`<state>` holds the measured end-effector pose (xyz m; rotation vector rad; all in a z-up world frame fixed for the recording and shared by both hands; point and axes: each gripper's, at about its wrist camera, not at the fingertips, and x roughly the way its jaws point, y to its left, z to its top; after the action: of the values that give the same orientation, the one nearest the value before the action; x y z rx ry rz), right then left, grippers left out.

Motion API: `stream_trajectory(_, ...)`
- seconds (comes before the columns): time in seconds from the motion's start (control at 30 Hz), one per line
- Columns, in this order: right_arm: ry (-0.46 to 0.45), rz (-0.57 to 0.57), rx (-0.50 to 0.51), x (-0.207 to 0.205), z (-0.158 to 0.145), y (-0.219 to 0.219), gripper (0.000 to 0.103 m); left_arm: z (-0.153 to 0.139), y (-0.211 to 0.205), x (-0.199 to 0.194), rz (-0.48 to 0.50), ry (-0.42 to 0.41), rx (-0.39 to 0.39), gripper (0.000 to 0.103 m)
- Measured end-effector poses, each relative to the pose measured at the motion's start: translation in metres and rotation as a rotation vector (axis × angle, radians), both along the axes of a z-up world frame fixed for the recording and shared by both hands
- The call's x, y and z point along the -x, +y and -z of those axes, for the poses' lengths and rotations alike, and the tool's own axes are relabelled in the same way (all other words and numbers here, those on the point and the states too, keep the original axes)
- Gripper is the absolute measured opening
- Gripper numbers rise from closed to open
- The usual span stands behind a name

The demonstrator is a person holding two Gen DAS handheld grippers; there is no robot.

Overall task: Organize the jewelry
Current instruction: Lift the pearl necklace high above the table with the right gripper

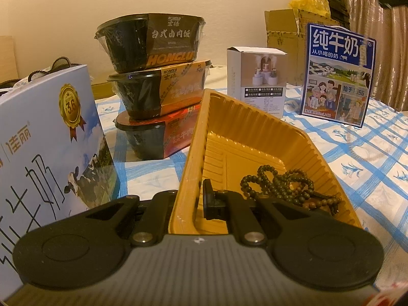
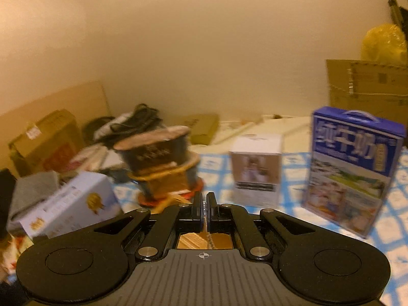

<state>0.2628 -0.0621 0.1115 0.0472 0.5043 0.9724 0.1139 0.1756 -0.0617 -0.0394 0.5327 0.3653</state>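
Note:
In the left wrist view a gold plastic tray point(image 1: 244, 125) is tilted up off the checked cloth. My left gripper point(image 1: 190, 201) is shut on the tray's near left wall, with one finger point(image 1: 210, 199) inside it. A string of dark green beads point(image 1: 285, 186) lies in the tray's low near corner. In the right wrist view my right gripper point(image 2: 204, 204) is shut on a thin silver chain point(image 2: 209, 239) that hangs down between the fingers, above the gold tray point(image 2: 191, 241) seen through the gripper frame. That view is blurred.
On the blue checked cloth point(image 1: 369, 163) stand three stacked meal bowls point(image 1: 158, 89), a pale blue milk carton point(image 1: 46, 148) at left, a small white box point(image 1: 257, 81) and a dark blue milk box point(image 1: 339, 74). Cardboard boxes point(image 2: 367, 86) stand behind.

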Motion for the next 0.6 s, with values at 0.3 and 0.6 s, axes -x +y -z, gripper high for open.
stream_trajectory(0.3,0.089,-0.138,-0.070,0.015,0.021,0.076,0.002,0.001,0.002,0.001,0.001,0.001,0.013,0.007)
stream_trajectory(0.6,0.158,-0.122,-0.034,0.008,0.067,0.114,0.002,-0.001,0.003,0.001,0.005,-0.007,0.026,0.007)
